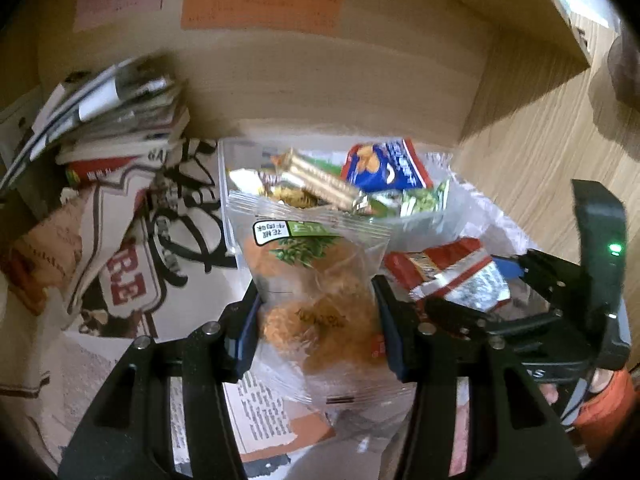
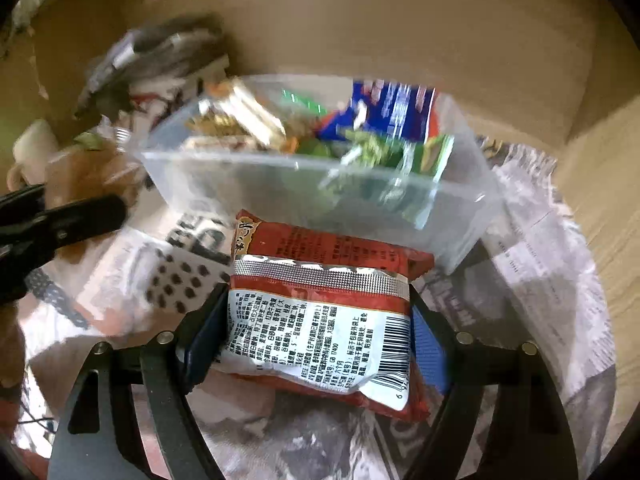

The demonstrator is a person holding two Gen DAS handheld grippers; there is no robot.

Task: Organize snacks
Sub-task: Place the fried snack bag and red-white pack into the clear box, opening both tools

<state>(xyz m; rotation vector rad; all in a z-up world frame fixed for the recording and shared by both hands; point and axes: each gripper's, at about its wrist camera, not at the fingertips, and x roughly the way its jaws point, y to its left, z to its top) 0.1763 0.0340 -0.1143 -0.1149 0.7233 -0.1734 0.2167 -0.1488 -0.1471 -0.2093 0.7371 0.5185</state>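
Observation:
My left gripper (image 1: pixel 316 312) is shut on a clear snack bag (image 1: pixel 316 280) with a green label and orange pieces, held just in front of a clear plastic box (image 1: pixel 236 184). The box (image 2: pixel 280 196) holds several snack packets, among them a blue one (image 1: pixel 380 168) and a gold one (image 1: pixel 320 180). My right gripper (image 2: pixel 316 320) is shut on a red and silver snack packet (image 2: pixel 320 312), held in front of the box. The right gripper also shows in the left wrist view (image 1: pixel 480 300), with the red packet (image 1: pixel 448 272). The left gripper's fingers (image 2: pixel 80 212) show at the left of the right wrist view.
Newspaper (image 2: pixel 540 240) covers the surface inside a wooden shelf. A stack of magazines (image 1: pixel 112 120) lies at the back left. Coloured paper notes (image 1: pixel 260 8) stick on the wooden back wall. A wooden side wall (image 1: pixel 532 160) stands to the right.

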